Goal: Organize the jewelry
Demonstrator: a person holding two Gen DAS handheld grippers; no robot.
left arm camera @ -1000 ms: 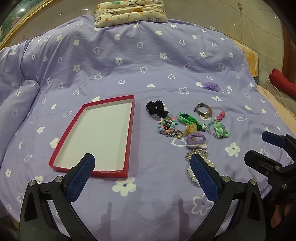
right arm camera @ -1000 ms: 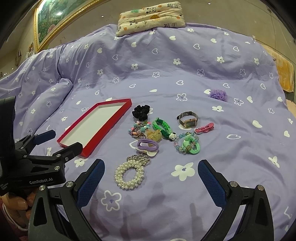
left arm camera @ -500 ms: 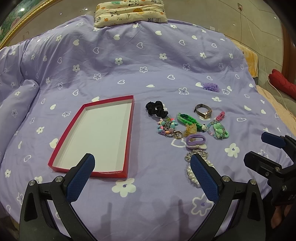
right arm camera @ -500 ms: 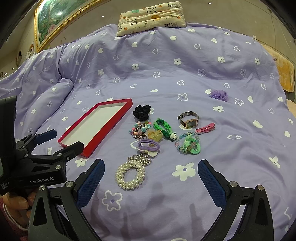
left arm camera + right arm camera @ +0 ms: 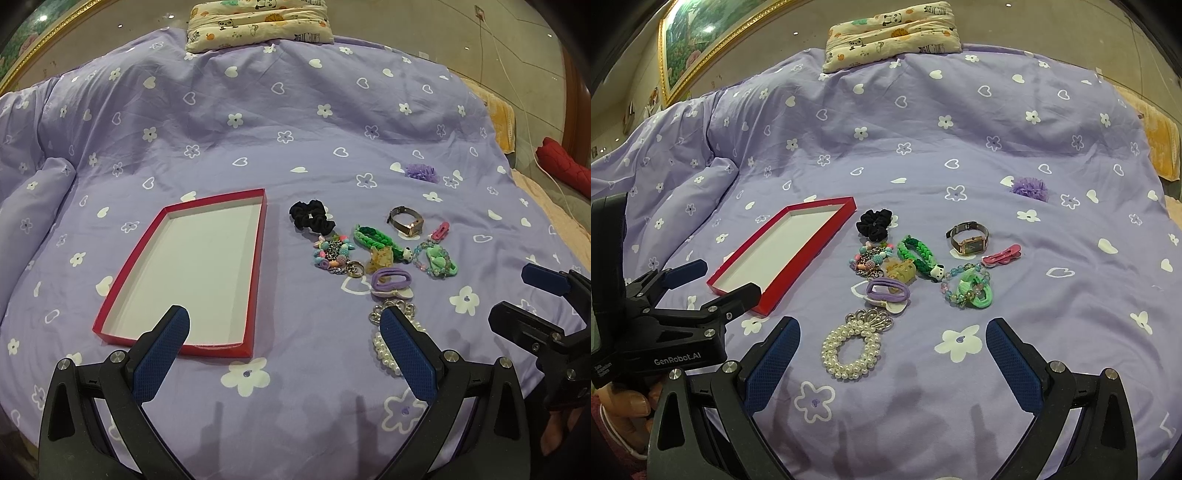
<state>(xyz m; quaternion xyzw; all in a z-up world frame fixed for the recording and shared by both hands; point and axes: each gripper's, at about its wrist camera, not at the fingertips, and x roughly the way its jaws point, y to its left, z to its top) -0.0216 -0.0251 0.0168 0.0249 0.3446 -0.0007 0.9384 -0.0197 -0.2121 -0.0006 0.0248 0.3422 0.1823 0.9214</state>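
Note:
A red tray [image 5: 255, 280] [image 5: 810, 258] with a white inside lies empty on the purple bedspread. To its right sits a cluster: black scrunchie [image 5: 312, 218] [image 5: 873, 223], watch [image 5: 406, 223] [image 5: 967, 240], green braided band [image 5: 373, 240] [image 5: 918, 254], purple hair tie [image 5: 391, 278] [image 5: 888, 290], pink clip [image 5: 1001, 256]. A pearl bracelet [image 5: 829, 345] lies nearest, just ahead of my right gripper [image 5: 893, 326], which is open and empty. My left gripper [image 5: 284, 317] is open over the tray's near edge, and its right finger hides part of the pearls.
A purple flower piece [image 5: 1030, 188] lies apart at the far right. A patterned pillow [image 5: 258, 22] sits at the head of the bed. An orange towel [image 5: 498, 118] and a red cushion [image 5: 561, 166] lie off the right edge. The bedspread folds up at the left.

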